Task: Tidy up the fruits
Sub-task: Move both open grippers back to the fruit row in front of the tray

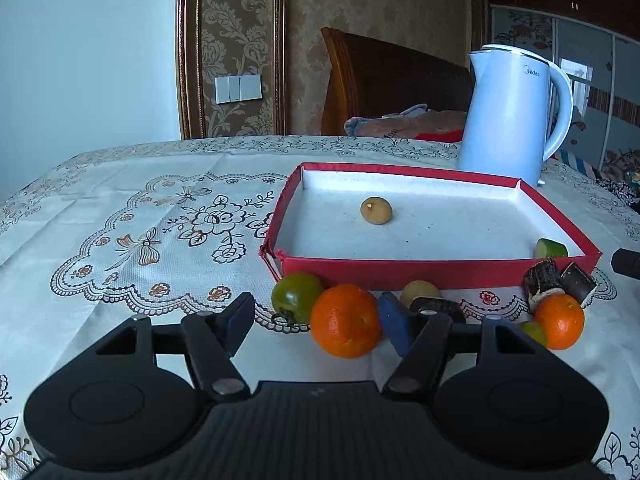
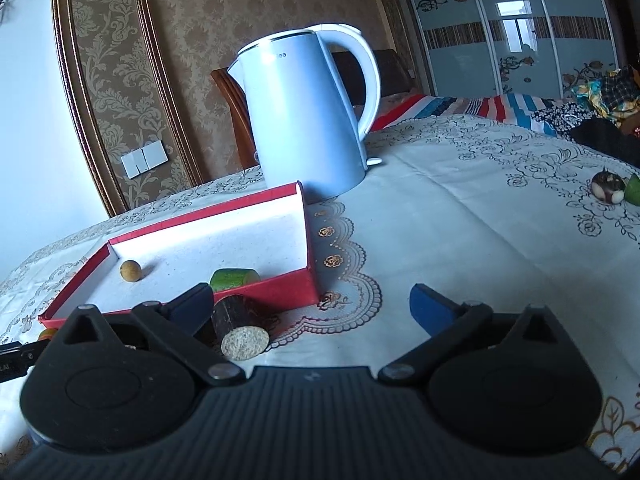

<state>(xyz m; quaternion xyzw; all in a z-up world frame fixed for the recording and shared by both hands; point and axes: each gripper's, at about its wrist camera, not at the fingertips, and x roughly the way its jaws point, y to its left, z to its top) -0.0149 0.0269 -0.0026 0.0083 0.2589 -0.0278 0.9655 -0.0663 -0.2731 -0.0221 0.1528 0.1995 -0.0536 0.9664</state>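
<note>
A red box [image 1: 400, 270] with a white floor holds a small tan fruit [image 1: 376, 211] and a green piece [image 1: 552, 249]. Before its front wall lie a green tomato-like fruit [image 1: 297, 296], a large orange [image 1: 345, 321], a tan fruit [image 1: 420, 292], dark sugarcane pieces [image 1: 558, 280] and a smaller orange [image 1: 559, 321]. My left gripper [image 1: 320, 326] is open, with the large orange between its fingers. My right gripper [image 2: 312, 306] is open beside the box [image 2: 280, 292]; a sugarcane piece [image 2: 240, 328] lies by its left finger.
A pale blue kettle [image 1: 516, 116] stands behind the box; it also shows in the right wrist view [image 2: 308, 120]. A water chestnut [image 2: 608, 193] and a green piece [image 2: 633, 189] lie far right on the patterned tablecloth [image 1: 160, 220]. A wooden chair [image 1: 380, 80] stands beyond the table.
</note>
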